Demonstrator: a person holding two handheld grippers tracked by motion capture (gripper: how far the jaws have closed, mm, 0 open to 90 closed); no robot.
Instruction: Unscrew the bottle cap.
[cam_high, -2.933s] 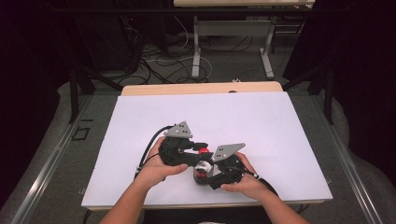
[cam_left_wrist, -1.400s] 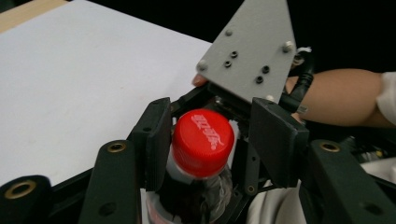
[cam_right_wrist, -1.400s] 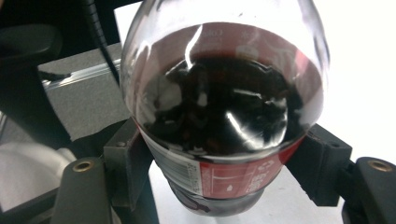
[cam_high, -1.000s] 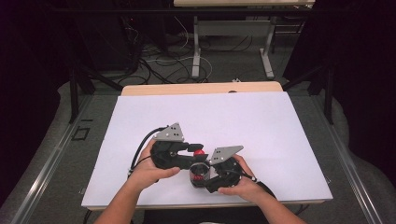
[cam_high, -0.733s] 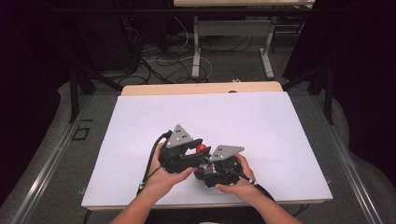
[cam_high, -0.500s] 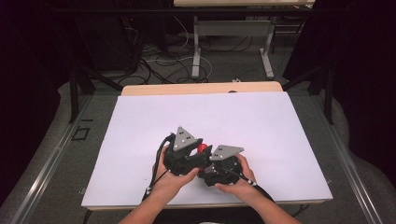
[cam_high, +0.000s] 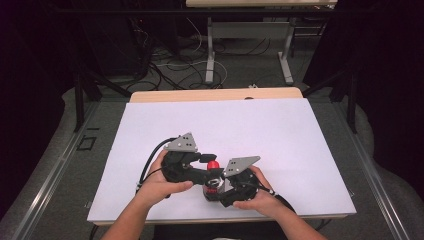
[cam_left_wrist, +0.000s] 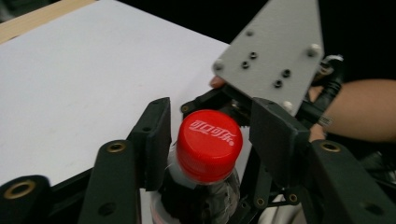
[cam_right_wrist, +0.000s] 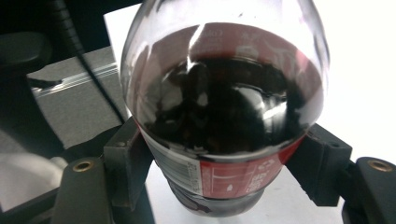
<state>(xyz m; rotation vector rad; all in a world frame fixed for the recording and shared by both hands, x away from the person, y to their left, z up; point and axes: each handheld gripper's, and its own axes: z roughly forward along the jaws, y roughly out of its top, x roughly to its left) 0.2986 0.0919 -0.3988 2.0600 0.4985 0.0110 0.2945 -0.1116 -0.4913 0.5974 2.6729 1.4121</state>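
The right claw (cam_right_wrist: 224, 154) is seen pinching the small clear plastic cola bottle with a red label (cam_right_wrist: 223, 116) across its lower body, both black pads pressed flat against the label band, so the bottle is held upright near the front edge of the white-covered desk (cam_high: 260, 125). The left claw (cam_left_wrist: 205, 144) is set around the red screw cap with white lettering (cam_left_wrist: 209, 142); its jaws have just been opening, and a narrow gap is visible on each side of the cap, so the cap sits between the pads without being squeezed. The bottle is judged fairly light though weighted by the dark liquid filling most of it; its thin wall is likely to give under a hard squeeze, and the smooth label is judged slippery. The body is best held low on the label band, while the stiff cap, probably ribbed, offers the surest purchase for twisting. A hand (cam_high: 160, 187) is wrapped around each gripper.
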